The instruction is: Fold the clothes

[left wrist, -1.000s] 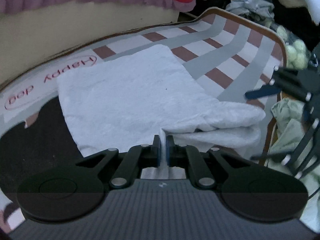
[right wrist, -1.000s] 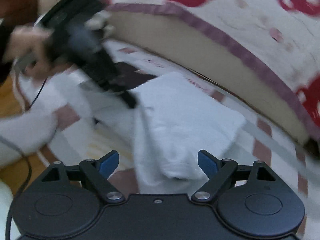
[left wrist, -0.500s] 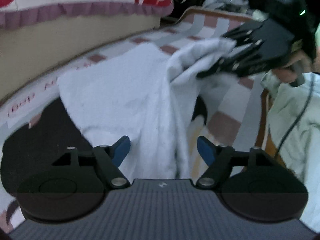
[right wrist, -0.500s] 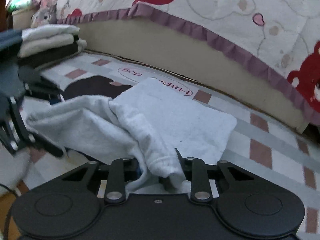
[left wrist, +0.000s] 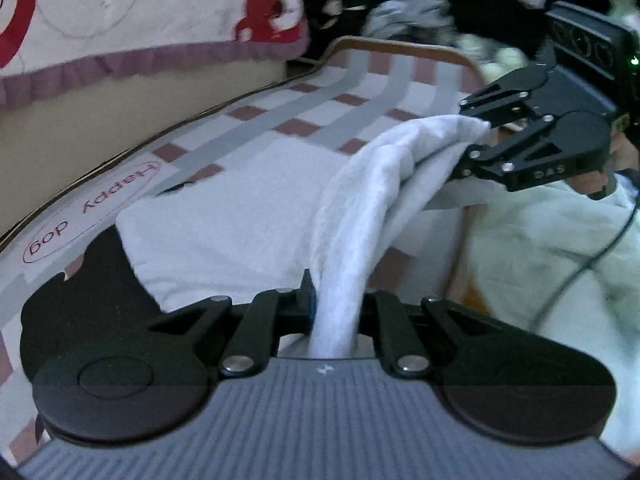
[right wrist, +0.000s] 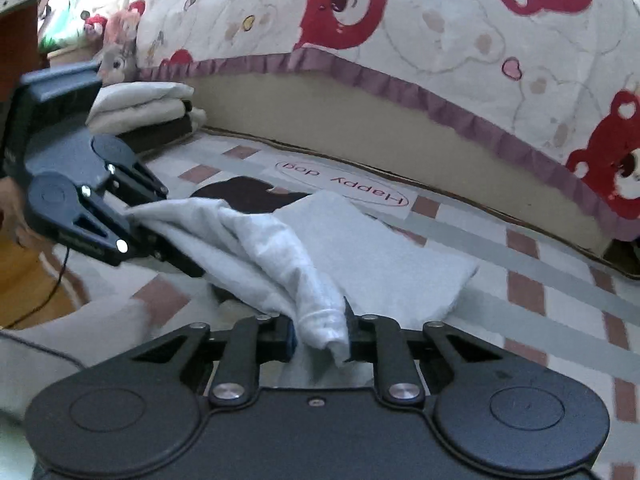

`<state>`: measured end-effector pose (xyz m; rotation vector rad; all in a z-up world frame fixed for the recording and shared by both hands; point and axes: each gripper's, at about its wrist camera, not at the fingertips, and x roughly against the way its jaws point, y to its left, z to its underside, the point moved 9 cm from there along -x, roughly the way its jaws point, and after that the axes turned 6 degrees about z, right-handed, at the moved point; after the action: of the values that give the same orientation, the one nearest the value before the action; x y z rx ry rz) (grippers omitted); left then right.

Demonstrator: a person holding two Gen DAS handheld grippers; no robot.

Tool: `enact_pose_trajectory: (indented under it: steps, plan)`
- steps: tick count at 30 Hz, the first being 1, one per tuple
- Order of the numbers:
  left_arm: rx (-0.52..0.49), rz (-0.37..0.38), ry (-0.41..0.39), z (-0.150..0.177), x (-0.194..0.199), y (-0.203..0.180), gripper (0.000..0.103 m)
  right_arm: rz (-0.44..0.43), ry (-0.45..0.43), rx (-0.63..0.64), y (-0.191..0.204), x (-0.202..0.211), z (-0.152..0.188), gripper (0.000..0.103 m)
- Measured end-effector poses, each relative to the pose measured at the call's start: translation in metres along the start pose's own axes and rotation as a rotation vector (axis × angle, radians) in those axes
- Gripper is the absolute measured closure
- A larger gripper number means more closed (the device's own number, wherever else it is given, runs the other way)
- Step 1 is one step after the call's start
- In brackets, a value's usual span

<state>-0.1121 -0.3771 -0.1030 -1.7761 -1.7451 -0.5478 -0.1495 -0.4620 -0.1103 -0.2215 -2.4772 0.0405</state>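
Note:
A white garment lies partly folded on a checked mat; it also shows in the right wrist view. My left gripper is shut on one end of its lifted near edge. My right gripper is shut on the other end. The edge hangs as a bunched band between them, raised off the mat. The right gripper shows in the left wrist view, and the left gripper in the right wrist view.
A bed with a bear-print cover runs along the mat's far side. Folded clothes are stacked at the far left. More loose clothes lie beside the mat, with a cable over them.
The left gripper opened, then shut again on the garment's edge. The right gripper closed on the other end. Both have lifted the edge off the mat.

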Motion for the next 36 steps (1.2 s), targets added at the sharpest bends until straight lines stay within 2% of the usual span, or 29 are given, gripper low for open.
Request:
enact_pose_trajectory:
  steps: [3,6,9,11,14,17,19,22,24,27,29,30,33,36]
  plan:
    - [-0.002,0.02,0.035,0.011,0.014,-0.019,0.093,-0.055,0.012,-0.124,0.014,0.024,0.011,0.082]
    - [0.012,0.011,0.025,0.019,0.01,-0.02,0.092,-0.106,0.031,-0.246,0.008,0.024,0.024,0.083]
    - [0.034,-0.018,0.023,0.023,-0.002,-0.008,0.091,-0.113,0.049,-0.296,-0.004,0.008,0.027,0.084]
    - [0.07,-0.023,0.013,0.017,-0.01,0.009,0.091,-0.104,0.057,-0.301,-0.013,-0.006,0.021,0.085]
    - [0.162,-0.017,-0.045,-0.001,-0.015,0.047,0.085,-0.084,0.071,-0.322,-0.033,-0.031,0.004,0.085]
    - [0.287,-0.018,-0.087,-0.015,-0.026,0.092,0.085,-0.051,0.113,-0.436,-0.058,-0.06,-0.01,0.085]
    - [0.351,-0.067,-0.066,-0.017,-0.046,0.124,0.085,-0.038,0.137,-0.514,-0.069,-0.081,-0.015,0.086]
    - [0.412,-0.139,-0.016,-0.01,-0.078,0.158,0.085,-0.003,0.173,-0.545,-0.083,-0.119,-0.016,0.086]
    - [0.439,-0.155,-0.023,-0.011,-0.091,0.171,0.085,0.033,0.22,-0.572,-0.093,-0.143,-0.009,0.087]
    - [0.468,-0.177,-0.045,-0.015,-0.106,0.188,0.085,0.067,0.293,-0.725,-0.107,-0.16,0.011,0.087]
    - [0.47,-0.193,-0.054,-0.016,-0.109,0.193,0.085,0.065,0.285,-0.778,-0.113,-0.162,0.015,0.086]
    - [0.461,-0.208,-0.054,-0.016,-0.108,0.192,0.085,0.072,0.271,-0.781,-0.114,-0.16,0.016,0.08]
    - [0.424,-0.261,-0.05,-0.016,-0.105,0.19,0.085,0.115,0.201,-0.738,-0.111,-0.145,0.012,0.073]
    - [0.4,-0.304,-0.053,-0.015,-0.101,0.187,0.085,0.174,0.06,-0.654,-0.097,-0.113,0.003,0.068]
